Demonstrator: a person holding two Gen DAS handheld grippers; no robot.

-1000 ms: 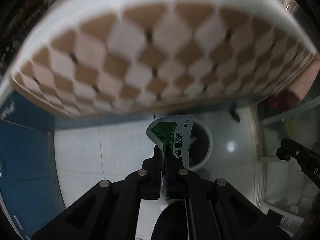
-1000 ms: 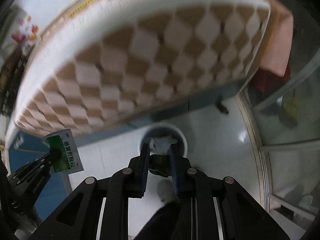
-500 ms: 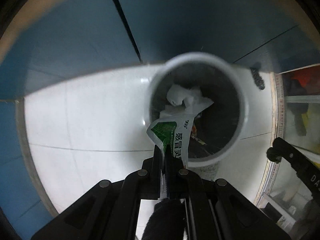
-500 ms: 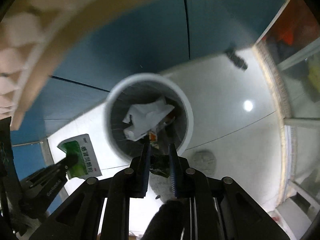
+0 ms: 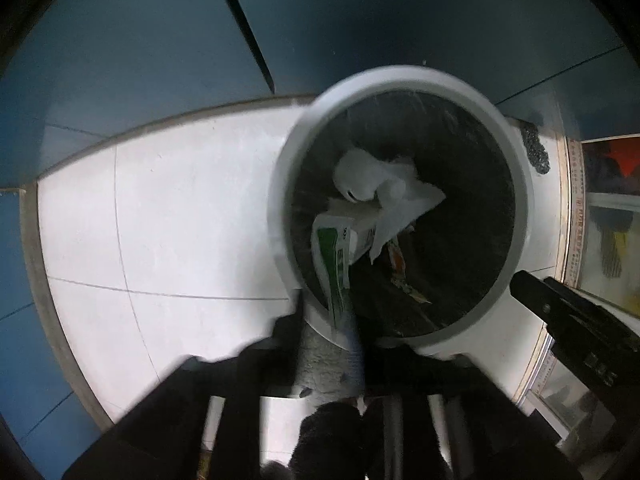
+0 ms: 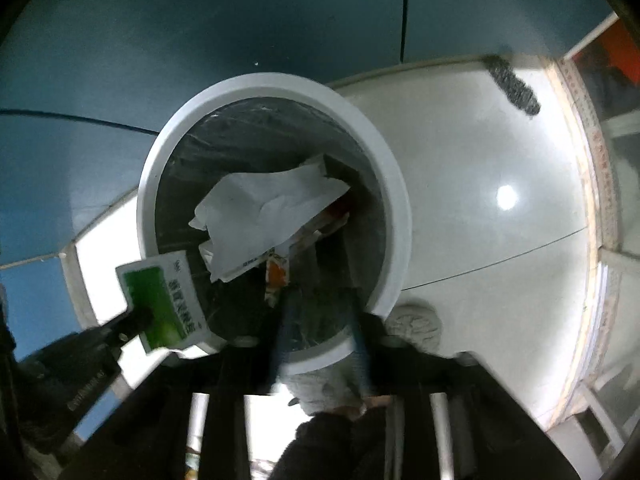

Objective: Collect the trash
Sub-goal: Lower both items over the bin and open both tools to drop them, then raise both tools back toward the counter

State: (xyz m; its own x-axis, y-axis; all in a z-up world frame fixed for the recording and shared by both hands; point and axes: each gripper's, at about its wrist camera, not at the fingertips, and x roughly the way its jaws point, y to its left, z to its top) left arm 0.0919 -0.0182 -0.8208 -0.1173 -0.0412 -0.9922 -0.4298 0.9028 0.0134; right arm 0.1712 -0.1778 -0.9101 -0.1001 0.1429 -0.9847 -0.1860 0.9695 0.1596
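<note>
A home room, by the look of it: glossy white floor tiles are reflecting a ceiling light, a white round trash bin is standing ahead of the claw, blue panels beyond.
</note>
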